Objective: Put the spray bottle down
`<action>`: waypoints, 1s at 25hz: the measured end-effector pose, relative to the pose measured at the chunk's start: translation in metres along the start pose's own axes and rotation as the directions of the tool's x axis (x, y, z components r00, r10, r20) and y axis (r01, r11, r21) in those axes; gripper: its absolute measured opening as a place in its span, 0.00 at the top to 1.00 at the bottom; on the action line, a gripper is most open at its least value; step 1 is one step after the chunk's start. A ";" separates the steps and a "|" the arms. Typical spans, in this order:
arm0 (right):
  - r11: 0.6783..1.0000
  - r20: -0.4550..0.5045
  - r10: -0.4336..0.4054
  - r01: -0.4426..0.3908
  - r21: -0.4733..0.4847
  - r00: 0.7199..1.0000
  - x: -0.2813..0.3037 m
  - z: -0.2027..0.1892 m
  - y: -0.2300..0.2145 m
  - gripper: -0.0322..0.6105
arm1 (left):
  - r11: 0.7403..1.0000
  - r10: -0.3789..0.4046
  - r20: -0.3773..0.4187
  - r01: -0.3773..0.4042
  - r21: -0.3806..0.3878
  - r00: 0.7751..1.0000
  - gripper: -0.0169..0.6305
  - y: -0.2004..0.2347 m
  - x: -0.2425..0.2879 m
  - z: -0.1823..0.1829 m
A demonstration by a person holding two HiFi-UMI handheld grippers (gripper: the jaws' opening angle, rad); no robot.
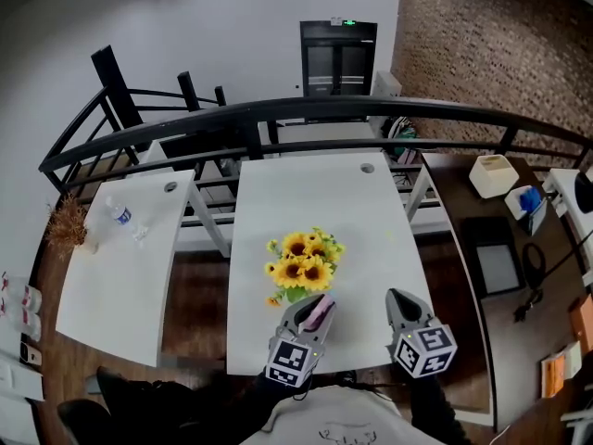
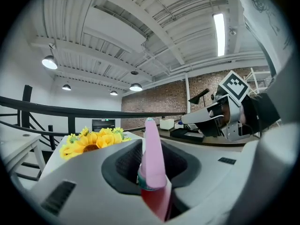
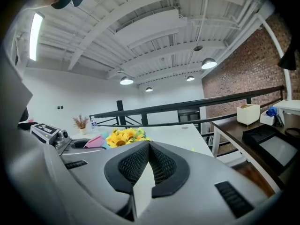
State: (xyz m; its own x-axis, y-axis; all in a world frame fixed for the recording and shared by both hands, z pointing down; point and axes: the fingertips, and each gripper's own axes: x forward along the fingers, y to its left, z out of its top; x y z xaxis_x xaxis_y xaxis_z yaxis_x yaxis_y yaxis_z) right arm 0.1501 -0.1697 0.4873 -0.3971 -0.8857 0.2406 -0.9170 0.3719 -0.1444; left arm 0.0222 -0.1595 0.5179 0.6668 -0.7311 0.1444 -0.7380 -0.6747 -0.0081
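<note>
A pink spray bottle (image 2: 152,159) stands between the jaws of my left gripper (image 2: 151,146), which is shut on it, nozzle end pointing away. In the head view the left gripper (image 1: 312,311) hovers over the near edge of the white table (image 1: 324,193) with the pink spray bottle (image 1: 321,313) in it, just in front of a bunch of yellow sunflowers (image 1: 304,261). My right gripper (image 1: 397,298) hangs to the right at the same height, jaws shut with nothing between them (image 3: 149,149). The right gripper view also catches the bottle (image 3: 95,142).
A black railing (image 1: 278,114) runs behind the table. A second white table (image 1: 120,276) at left carries a small water bottle (image 1: 119,215) and dried flowers (image 1: 69,226). A dark desk (image 1: 463,248) with a white box (image 1: 493,174) stands at right.
</note>
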 end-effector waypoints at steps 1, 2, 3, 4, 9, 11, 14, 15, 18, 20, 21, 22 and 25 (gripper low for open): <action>1.000 0.000 -0.002 0.002 -0.002 1.000 -0.001 0.000 -0.001 0.98 | 1.000 0.004 0.005 -0.004 -0.001 1.000 0.81 0.000 0.000 -0.001; 1.000 0.001 -0.003 0.003 -0.004 1.000 -0.001 0.000 -0.002 0.98 | 1.000 0.009 0.011 -0.009 -0.001 1.000 0.81 0.000 0.001 -0.002; 1.000 0.002 -0.004 0.004 -0.007 1.000 -0.002 0.001 -0.003 0.98 | 1.000 0.013 0.016 -0.013 0.001 1.000 0.81 0.000 0.001 -0.003; 1.000 0.001 -0.004 0.004 -0.008 1.000 -0.002 0.000 -0.004 0.98 | 1.000 0.015 0.018 -0.015 0.005 1.000 0.81 0.000 0.001 -0.003; 1.000 -0.007 0.002 -0.002 -0.006 1.000 -0.002 -0.001 -0.003 0.98 | 0.998 0.025 -0.004 -0.024 0.050 1.000 0.80 -0.002 0.002 -0.004; 1.000 -0.009 0.006 -0.006 -0.004 1.000 -0.002 -0.002 -0.003 0.98 | 0.998 0.033 -0.010 -0.033 0.053 0.999 0.80 -0.002 0.003 -0.005; 1.000 -0.010 0.009 -0.009 0.001 1.000 0.000 -0.003 -0.004 0.98 | 0.998 0.038 -0.014 -0.037 0.046 0.999 0.79 -0.002 0.005 -0.005; 1.000 -0.009 0.009 -0.009 0.002 1.000 0.000 -0.003 -0.004 0.98 | 0.998 0.037 -0.016 -0.036 0.045 0.999 0.79 -0.002 0.005 -0.004; 1.000 -0.004 0.007 -0.007 0.001 1.000 0.001 -0.002 -0.005 0.98 | 0.998 0.036 -0.023 -0.035 0.047 0.999 0.78 -0.001 0.005 -0.003; 1.000 -0.006 0.004 -0.004 0.006 1.000 0.001 -0.002 -0.005 0.98 | 0.999 0.038 -0.024 -0.037 0.040 0.999 0.77 0.001 0.005 -0.003; 1.000 -0.008 0.004 -0.003 0.008 1.000 0.001 -0.003 -0.005 0.98 | 0.999 0.039 -0.022 -0.038 0.036 0.999 0.75 0.001 0.005 -0.002; 1.000 -0.009 0.004 -0.004 0.009 1.000 0.001 -0.003 -0.005 0.98 | 0.999 0.041 -0.020 -0.040 0.033 0.999 0.73 0.002 0.006 -0.001; 1.000 -0.008 0.008 -0.007 0.008 1.000 0.002 -0.004 -0.005 0.98 | 0.998 0.046 -0.011 -0.045 0.036 0.999 0.72 0.003 0.005 0.002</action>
State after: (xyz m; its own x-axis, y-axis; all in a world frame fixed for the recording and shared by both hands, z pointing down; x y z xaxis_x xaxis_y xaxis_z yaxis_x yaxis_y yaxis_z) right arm 0.1539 -0.1722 0.4918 -0.4043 -0.8805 0.2475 -0.9136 0.3762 -0.1543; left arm 0.0239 -0.1651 0.5165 0.6313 -0.7599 0.1551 -0.7631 -0.6443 -0.0504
